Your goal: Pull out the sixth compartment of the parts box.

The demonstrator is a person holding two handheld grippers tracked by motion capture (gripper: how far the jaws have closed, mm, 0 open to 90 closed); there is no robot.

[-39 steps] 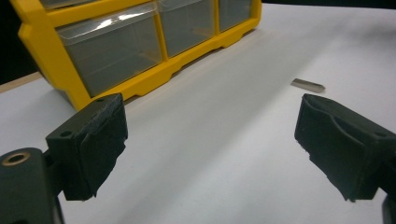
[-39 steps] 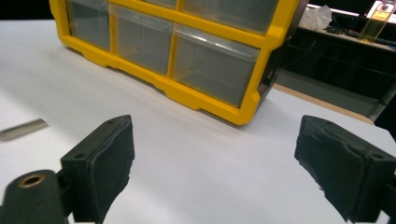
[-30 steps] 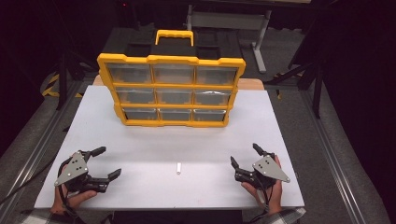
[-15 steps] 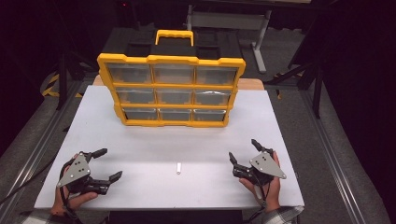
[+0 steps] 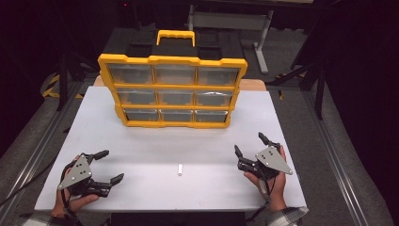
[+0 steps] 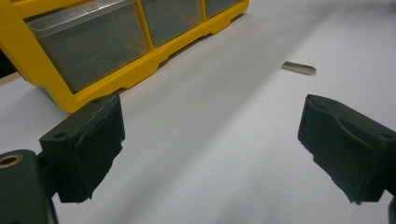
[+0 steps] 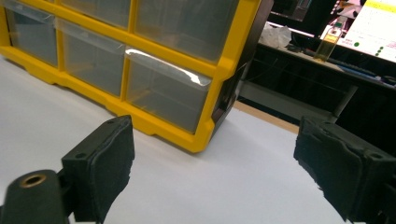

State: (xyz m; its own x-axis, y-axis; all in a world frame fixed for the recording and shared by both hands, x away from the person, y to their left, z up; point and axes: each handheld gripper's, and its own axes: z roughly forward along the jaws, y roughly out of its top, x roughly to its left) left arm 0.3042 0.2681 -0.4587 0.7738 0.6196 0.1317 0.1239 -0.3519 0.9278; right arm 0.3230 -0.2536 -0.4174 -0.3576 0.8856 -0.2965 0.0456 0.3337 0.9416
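A yellow organiser (image 5: 172, 89) with nine clear drawers and a black top stands upright at the back of the white table (image 5: 155, 146). A small white peg (image 5: 180, 169) lies flat near the table's front middle; the left gripper view has it as a grey stick (image 6: 299, 68) ahead of the jaws. My left gripper (image 5: 112, 165) rests open at the front left, held by a hand, nothing between its jaws. My right gripper (image 5: 249, 144) is open at the front right, also empty, pointing at the organiser's lower right corner (image 7: 205, 135).
A wooden board edge (image 5: 251, 84) shows behind the organiser. Dark floor, metal rails and stand legs (image 5: 320, 80) surround the table. A bench with clutter and a paper sheet (image 7: 373, 28) lies beyond the table in the right gripper view.
The right gripper has moved forward and a little up the table toward the organiser. The left gripper has barely shifted. Both stay open.
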